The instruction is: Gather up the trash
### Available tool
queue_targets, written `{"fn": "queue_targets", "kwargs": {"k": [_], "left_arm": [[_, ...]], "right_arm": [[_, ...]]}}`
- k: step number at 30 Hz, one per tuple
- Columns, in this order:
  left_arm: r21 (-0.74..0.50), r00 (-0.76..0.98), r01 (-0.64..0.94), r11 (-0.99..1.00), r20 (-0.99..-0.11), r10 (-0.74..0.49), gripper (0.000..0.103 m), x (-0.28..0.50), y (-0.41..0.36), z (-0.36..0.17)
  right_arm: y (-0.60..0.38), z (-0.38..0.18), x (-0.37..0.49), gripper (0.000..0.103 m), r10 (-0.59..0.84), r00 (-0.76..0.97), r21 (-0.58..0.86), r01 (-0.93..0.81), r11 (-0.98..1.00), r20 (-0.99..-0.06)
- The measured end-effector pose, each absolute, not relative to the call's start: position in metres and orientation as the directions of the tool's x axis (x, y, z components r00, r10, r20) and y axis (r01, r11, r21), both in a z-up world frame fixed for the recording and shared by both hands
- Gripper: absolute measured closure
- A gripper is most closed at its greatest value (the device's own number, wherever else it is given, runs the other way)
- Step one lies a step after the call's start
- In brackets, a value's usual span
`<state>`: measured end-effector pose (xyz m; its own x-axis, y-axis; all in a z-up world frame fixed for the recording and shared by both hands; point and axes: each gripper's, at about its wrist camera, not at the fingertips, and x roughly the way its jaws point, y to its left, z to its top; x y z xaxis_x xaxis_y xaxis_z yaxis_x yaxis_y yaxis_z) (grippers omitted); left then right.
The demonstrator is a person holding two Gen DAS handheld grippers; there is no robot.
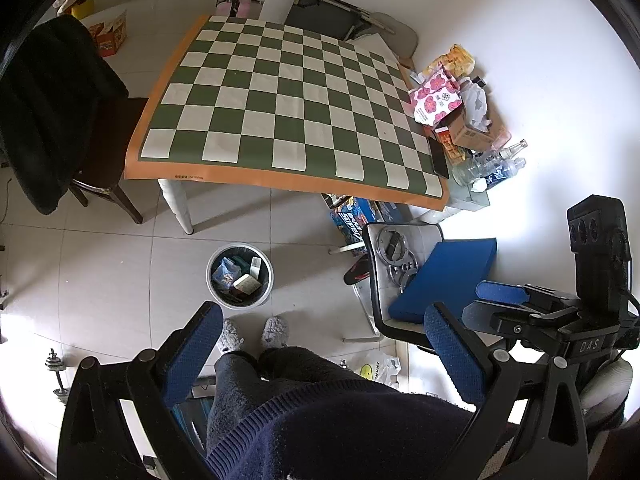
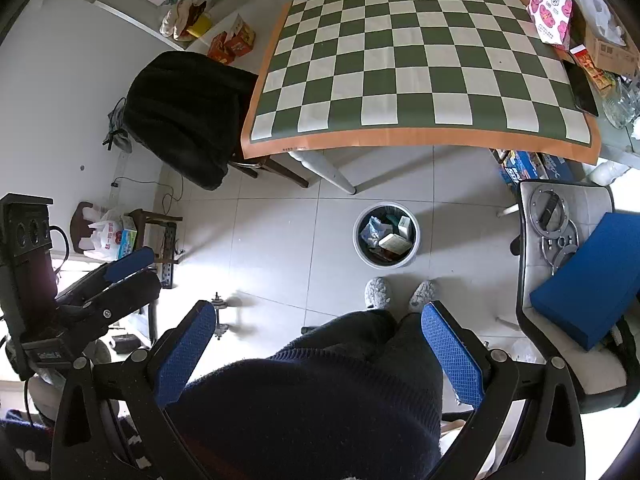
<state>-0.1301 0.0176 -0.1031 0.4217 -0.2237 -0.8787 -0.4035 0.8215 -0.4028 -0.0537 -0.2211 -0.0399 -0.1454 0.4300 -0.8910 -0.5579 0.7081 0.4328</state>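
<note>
A round white bin (image 1: 240, 276) with a dark liner stands on the tiled floor before the table, holding several boxes and wrappers; it also shows in the right wrist view (image 2: 386, 236). My left gripper (image 1: 324, 344) is open and empty, held high above the person's legs, nearer than the bin. My right gripper (image 2: 316, 340) is open and empty, also above the legs. The right gripper shows at the right edge of the left wrist view (image 1: 520, 304). The checkered table mat (image 1: 296, 100) is bare.
A pile of boxes, bags and bottles (image 1: 460, 112) sits at the table's right end by a black phone (image 1: 439, 157). A black-draped chair (image 1: 52, 112) stands left. A chair with a blue box (image 1: 448, 276) and metal rings stands right. Dumbbell (image 2: 220, 312) on floor.
</note>
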Motion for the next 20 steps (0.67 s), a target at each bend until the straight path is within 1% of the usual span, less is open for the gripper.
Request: {"fn": "queue_targets", "kwargs": {"k": [20], "left_arm": [[-0.397,0.426,-0.403,0.824,-0.879,-0.215,0.000,-0.1300,0.0235,-0.0989]], "right_arm": [[-0.2176,-0.0383,-0.0602,0.000,0.429,-0.151,0.434,-0.562,0.704,-0.891]]}}
